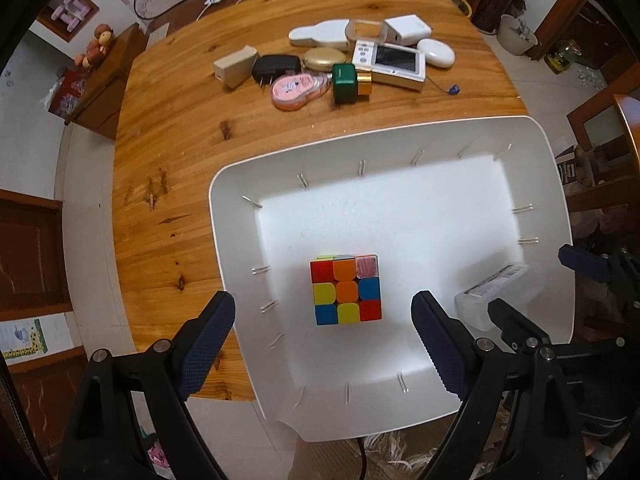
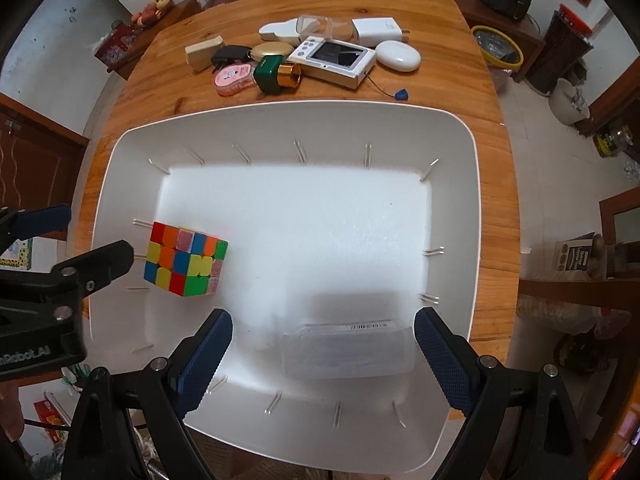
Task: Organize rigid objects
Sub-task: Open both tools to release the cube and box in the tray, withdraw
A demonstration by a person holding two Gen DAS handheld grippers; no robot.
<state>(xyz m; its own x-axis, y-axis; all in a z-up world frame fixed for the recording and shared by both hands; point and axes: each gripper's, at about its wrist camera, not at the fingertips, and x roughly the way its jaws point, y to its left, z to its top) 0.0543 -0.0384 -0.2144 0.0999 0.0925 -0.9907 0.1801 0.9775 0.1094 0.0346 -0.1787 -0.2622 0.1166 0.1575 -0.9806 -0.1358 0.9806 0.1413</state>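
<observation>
A white tray (image 1: 224, 208) sits on the near side of a wooden table (image 1: 168, 168). A colourful puzzle cube (image 1: 346, 290) lies on the tray floor. A clear plastic box with a barcode label (image 1: 490, 294) lies in the tray too. My left gripper (image 1: 324, 344) is open and empty above the cube. My right gripper (image 2: 324, 356) is open around the clear box (image 2: 348, 350), not gripping it. The cube (image 2: 184, 264) shows at the tray's (image 2: 460, 152) left. A pile of small rigid objects (image 1: 352, 60) lies at the table's far side.
The pile (image 2: 304, 56) holds a white device with a screen, a green and gold bottle, a pink tape dispenser, black and beige adapters, and white cases. A small blue tag (image 2: 401, 94) lies by the tray. Cabinets and bins stand around the table.
</observation>
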